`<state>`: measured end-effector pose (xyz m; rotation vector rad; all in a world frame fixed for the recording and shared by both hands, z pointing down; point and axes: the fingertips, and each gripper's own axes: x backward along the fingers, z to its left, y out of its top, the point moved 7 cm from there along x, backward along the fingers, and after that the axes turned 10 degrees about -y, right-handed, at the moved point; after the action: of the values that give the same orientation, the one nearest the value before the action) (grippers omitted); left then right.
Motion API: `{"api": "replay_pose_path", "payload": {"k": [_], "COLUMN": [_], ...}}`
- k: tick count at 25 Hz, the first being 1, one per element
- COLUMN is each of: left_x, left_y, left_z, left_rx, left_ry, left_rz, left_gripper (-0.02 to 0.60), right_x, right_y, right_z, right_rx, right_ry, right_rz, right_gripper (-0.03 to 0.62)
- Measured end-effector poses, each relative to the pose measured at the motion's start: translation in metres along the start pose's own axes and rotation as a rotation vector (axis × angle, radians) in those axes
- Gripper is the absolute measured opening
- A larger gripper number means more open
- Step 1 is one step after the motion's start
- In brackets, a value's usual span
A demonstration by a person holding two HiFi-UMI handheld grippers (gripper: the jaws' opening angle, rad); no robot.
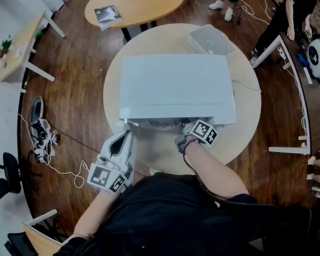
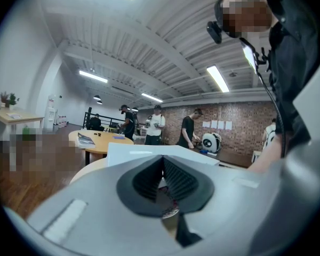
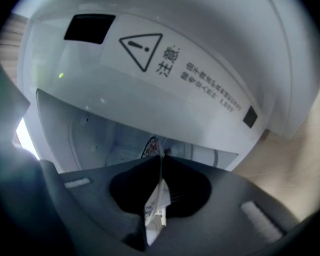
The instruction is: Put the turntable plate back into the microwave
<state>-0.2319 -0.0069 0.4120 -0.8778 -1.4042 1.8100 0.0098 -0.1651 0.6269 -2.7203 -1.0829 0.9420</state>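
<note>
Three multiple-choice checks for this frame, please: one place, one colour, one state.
1. The microwave stands on: A) a round table; B) the floor; C) a chair.
2. Its casing is: A) black; B) white; C) red.
3. The right gripper has its jaws: A) wide apart and empty; B) closed on the turntable plate; C) closed on a cable.

Key: A, the tabletop shows all round it in the head view; B, its top is plainly white; B, the plate's thin edge sits between the pads in the right gripper view.
</note>
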Motion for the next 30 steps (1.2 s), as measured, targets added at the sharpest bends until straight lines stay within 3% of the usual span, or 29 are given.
{"api": "replay_pose_path", "payload": {"k": [30], "left_x": [-0.001], "left_y": [0.003], "left_z": [0.003], "left_rx": [-0.005], "left_ry": [-0.002], "left_rz": [-0.014], "left_gripper": [0.005], "right_x": [-0.01], "right_y": [0.001], "right_z": [0.01], "right_rx": [-0.01], "right_ry": [-0.019], "right_rz": [-0.015], "right_gripper": [0.02]}}
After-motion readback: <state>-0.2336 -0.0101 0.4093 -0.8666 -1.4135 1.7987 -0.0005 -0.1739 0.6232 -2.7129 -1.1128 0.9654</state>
